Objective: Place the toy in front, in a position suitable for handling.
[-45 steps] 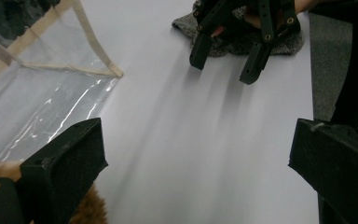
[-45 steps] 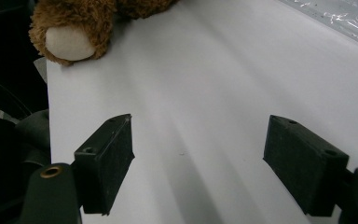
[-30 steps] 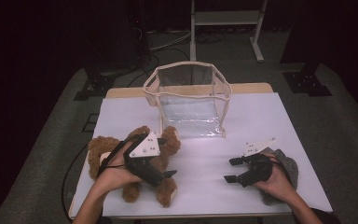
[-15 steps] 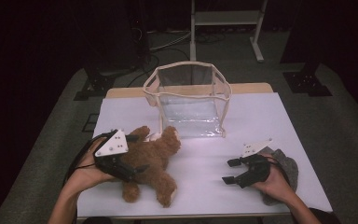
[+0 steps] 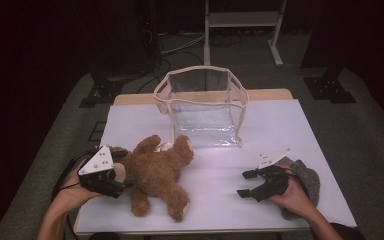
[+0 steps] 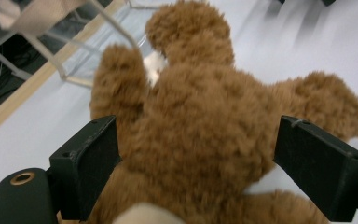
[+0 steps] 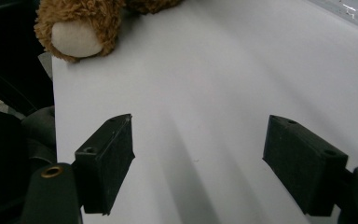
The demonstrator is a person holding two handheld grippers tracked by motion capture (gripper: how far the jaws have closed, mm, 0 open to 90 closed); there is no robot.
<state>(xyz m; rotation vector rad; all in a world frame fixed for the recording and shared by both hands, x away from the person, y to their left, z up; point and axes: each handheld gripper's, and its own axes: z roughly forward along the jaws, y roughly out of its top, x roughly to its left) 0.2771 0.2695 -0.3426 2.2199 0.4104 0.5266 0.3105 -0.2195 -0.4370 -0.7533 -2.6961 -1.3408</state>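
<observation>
- Left gripper [image 5: 122, 181]: against the earlier frames it has shifted from over the teddy bear [image 5: 157, 172] out toward the bench's left edge; it now sits just beside the bear's left flank, near the front-left corner.
- Left fingers [image 6: 86, 161]: jaws have just been closing, with the bear's body between them. In the left gripper view they are still spread wide; the near finger sits against the fur, the far one looks just clear of it. No firm pinch visible.
- Teddy bear: lies flat at the front-left of the white bench [image 5: 280, 130], unmoved since the earlier frames.
- Clear bag [image 5: 202, 107]: upright at the bench's rear middle, unchanged.
- Right gripper [image 5: 247, 183]: near the front-right corner, same place as earlier.
- Right fingers [image 7: 107, 161]: spread wide over bare bench, holding nothing. A grey cloth [image 5: 307, 182] lies under that hand.
</observation>
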